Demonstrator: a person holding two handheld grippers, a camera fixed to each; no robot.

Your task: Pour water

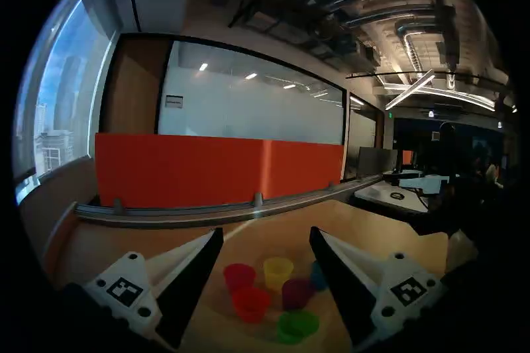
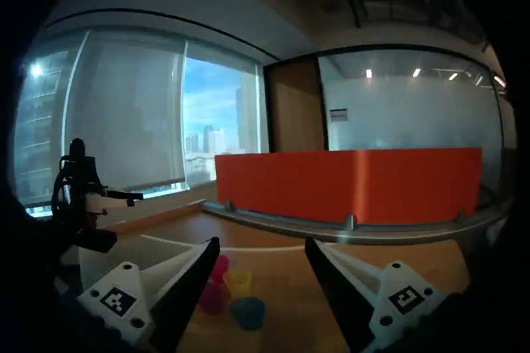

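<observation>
The left hand-held gripper (image 1: pixel 265 232) is spread wide with nothing between its fingers. Down in that gap a tight cluster of small cups stands on the wooden worktop (image 1: pixel 391 227). The green cup (image 1: pixel 297 325) is nearest, then a red cup (image 1: pixel 252 302) and a purple cup (image 1: pixel 296 293). A yellow cup (image 1: pixel 278 272) and a blue cup (image 1: pixel 318 277) sit at the back. All are upright, mouths up, long axes vertical. Bare wood runs on past them to a metal rail (image 1: pixel 199 210) along the far edge, with an orange screen (image 1: pixel 199 167) just behind it. The right hand-held gripper (image 2: pixel 262 242) is also open and empty. From there the cups sit low by its left finger, the blue cup nearest, with open wood to the right.
</observation>
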